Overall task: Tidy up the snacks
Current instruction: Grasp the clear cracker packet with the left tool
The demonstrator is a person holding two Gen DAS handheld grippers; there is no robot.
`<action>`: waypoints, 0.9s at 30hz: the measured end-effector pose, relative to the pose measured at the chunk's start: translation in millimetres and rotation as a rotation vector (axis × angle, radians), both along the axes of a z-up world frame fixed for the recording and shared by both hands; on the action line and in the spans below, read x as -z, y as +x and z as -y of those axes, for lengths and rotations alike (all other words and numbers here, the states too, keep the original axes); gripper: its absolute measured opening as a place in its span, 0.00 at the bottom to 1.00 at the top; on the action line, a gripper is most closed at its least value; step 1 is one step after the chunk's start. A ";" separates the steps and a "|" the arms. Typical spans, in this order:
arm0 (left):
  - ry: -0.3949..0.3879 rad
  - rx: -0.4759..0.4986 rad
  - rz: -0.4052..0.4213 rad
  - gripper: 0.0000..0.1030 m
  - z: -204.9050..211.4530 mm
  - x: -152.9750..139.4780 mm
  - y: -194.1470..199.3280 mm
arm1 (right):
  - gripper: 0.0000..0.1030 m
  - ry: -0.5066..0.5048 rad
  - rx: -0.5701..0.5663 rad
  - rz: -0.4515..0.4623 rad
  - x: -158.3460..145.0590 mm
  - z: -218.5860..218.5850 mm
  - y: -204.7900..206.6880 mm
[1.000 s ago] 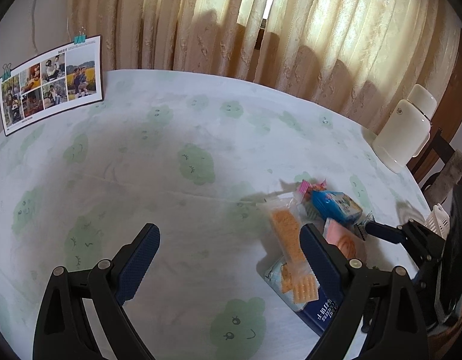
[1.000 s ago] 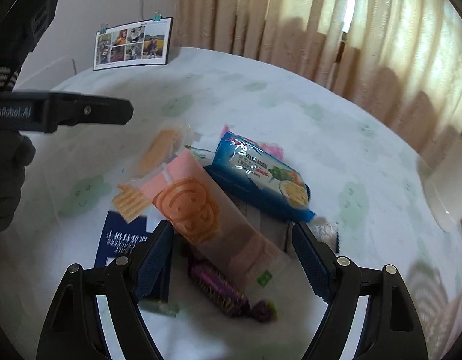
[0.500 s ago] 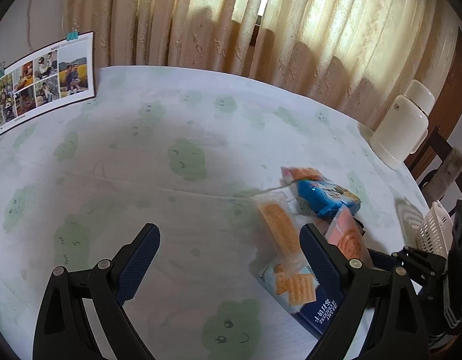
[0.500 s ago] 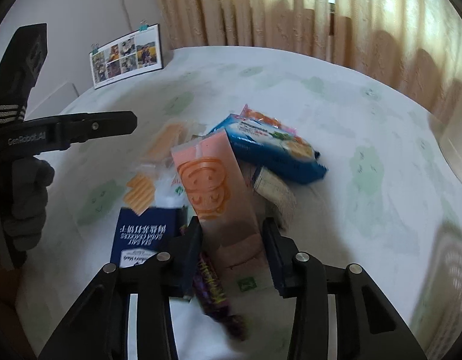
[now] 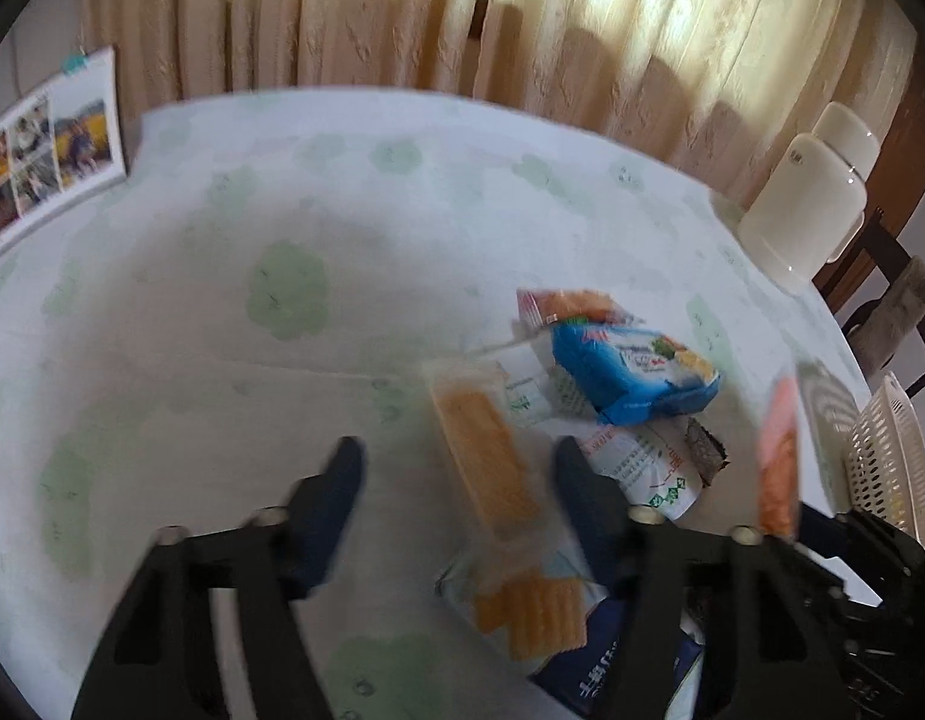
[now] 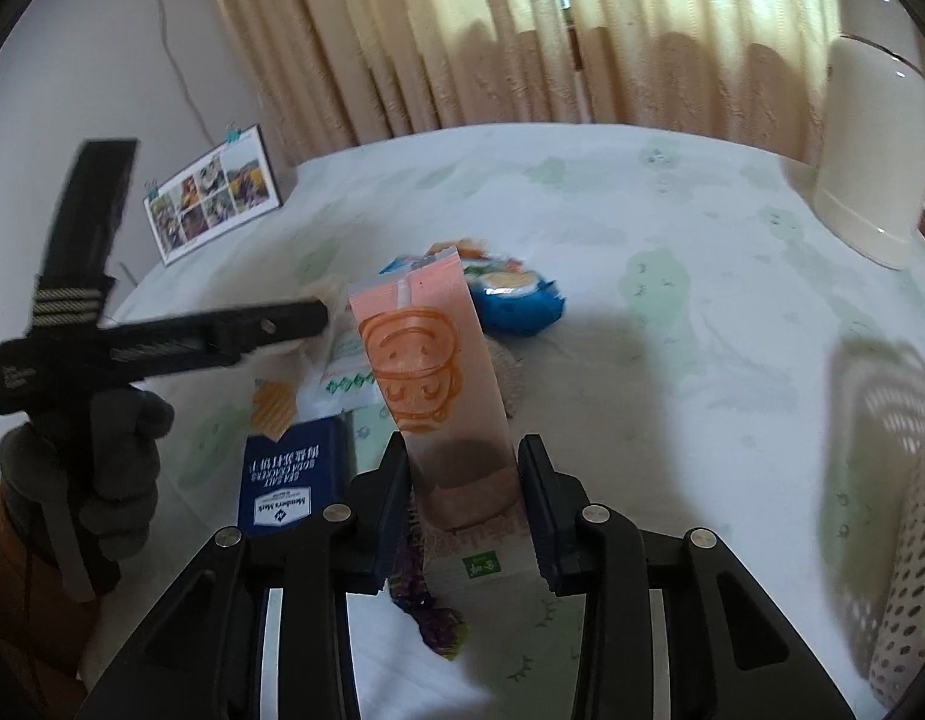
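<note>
Pink packet (image 6: 429, 372) upright in right tongs (image 6: 465, 495)

My right gripper (image 6: 465, 483) clamps the pink smiley-face packet (image 6: 429, 360), lifted tilted above the pile. Behind it lies a blue snack bag (image 6: 516, 300); a navy cracker box (image 6: 291, 474) sits left. My gloved left hand (image 6: 102, 462) holds the other gripper.

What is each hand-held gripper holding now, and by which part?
The right hand-held gripper grips the pink smiley-face packet by its lower end. The left hand-held gripper is closing around the orange cracker packet but does not hold it yet.
</note>
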State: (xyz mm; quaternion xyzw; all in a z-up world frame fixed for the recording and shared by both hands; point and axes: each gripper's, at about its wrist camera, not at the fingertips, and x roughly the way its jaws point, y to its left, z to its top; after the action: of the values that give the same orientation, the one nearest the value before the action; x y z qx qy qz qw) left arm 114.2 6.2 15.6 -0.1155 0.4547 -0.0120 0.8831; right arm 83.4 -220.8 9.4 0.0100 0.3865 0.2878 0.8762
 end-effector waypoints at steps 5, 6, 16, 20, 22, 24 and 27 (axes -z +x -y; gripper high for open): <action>-0.009 -0.028 -0.009 0.33 -6.4 3.8 1.5 | 0.36 0.036 0.022 0.024 -6.2 8.5 -1.4; -0.015 -0.029 -0.008 0.32 -6.8 3.5 1.2 | 0.36 0.043 0.028 0.027 -7.0 10.3 -1.3; 0.037 -0.024 0.063 0.30 -4.1 -10.9 -10.8 | 0.36 0.087 0.097 0.091 -19.2 26.0 -5.8; 0.024 -0.033 0.101 0.30 -7.4 -22.6 -16.9 | 0.36 0.096 0.148 0.128 -26.2 35.9 -7.5; 0.018 -0.034 0.113 0.30 -8.8 -26.3 -20.4 | 0.36 0.100 0.169 0.147 -29.4 40.4 -8.7; 0.012 -0.034 0.122 0.30 -8.7 -28.9 -22.3 | 0.36 0.097 0.198 0.173 -33.1 44.5 -11.2; 0.010 -0.030 0.126 0.30 -7.1 -30.4 -24.3 | 0.36 0.098 0.249 0.210 -39.6 54.0 -14.6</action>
State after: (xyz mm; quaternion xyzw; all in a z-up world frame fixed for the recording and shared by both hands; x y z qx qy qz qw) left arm 89.9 13.3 46.0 -0.1170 0.3964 -0.0037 0.9106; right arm 68.8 -274.8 48.9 0.0706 0.2740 0.1948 0.9391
